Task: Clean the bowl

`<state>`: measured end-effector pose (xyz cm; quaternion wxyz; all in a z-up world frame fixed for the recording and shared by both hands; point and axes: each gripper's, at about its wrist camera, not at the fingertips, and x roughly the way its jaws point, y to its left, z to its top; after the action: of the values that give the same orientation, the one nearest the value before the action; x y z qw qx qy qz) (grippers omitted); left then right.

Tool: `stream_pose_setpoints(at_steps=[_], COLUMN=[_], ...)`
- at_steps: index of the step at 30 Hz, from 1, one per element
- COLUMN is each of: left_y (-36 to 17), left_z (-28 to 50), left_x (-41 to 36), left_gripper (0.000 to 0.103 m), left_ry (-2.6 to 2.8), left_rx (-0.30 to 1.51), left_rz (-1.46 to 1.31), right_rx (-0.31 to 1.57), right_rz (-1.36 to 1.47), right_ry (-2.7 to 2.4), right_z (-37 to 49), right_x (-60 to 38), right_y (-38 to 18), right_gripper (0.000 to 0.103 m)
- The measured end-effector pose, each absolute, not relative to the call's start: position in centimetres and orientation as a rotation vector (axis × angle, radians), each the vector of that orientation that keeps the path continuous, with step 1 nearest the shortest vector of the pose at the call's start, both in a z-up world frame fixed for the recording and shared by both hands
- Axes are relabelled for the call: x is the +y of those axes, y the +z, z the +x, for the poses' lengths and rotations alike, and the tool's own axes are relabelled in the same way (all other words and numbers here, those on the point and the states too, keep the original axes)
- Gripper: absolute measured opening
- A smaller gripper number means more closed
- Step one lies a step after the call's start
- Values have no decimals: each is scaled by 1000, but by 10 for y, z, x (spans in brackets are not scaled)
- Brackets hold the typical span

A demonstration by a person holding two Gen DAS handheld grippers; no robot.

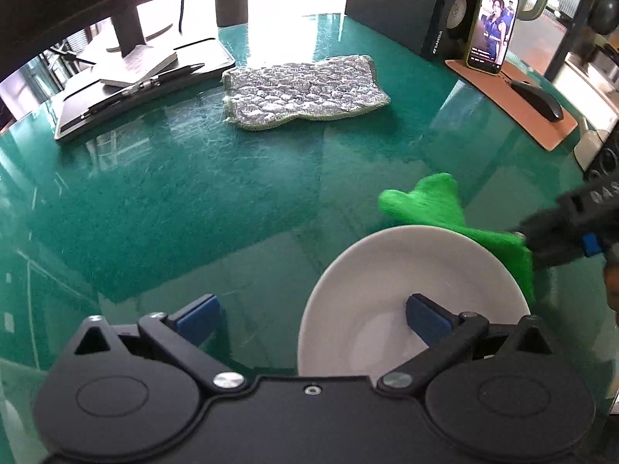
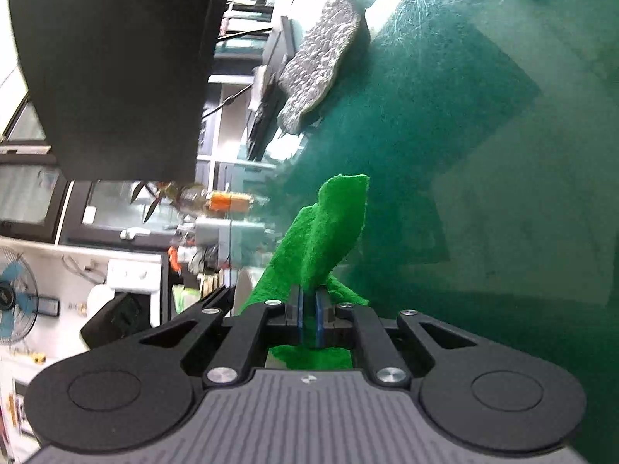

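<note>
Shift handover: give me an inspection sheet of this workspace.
Surface: table, glossy green, scratched.
Job's things: white bowl; green cloth beside its far rim.
Clutter: silver pad, notebook and pen, phone, mouse on a mat, speaker.
Grippers: left gripper open, straddling the bowl's rim; right gripper shut on cloth.
Cables: nothing seen.
Surroundings: fan, windows.

Bowl (image 1: 387,270) near rim hidden behind left tool (image 1: 313,319); shelves (image 2: 127,255) blurred.
</note>
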<state>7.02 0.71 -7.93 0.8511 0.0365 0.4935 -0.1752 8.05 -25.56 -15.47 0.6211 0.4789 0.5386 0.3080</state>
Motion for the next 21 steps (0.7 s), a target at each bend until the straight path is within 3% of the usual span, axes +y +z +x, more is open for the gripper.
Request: stream_pose_setpoints(at_steps=[5,12,15,21], left_y=[-70,-54,-48,-56], left_z=[51,9,11,13], left_x=[32,9,21,40], left_gripper=[98,96,93,93], left_ry=[-256,-324,-280,-95], left_rx=[1018,956,922,1058], left_rz=[-132,-14,-137,-156], right_rx=[1224,1238,1246,1247], right_rz=[1118,1117,1099,1073], right_ry=[693,705,709,722], right_z=[80,77,79,84], right_x=[-247,-239,-237,-235], right_y=[-155,-161,-159,-156], right_gripper=[8,12,12,12])
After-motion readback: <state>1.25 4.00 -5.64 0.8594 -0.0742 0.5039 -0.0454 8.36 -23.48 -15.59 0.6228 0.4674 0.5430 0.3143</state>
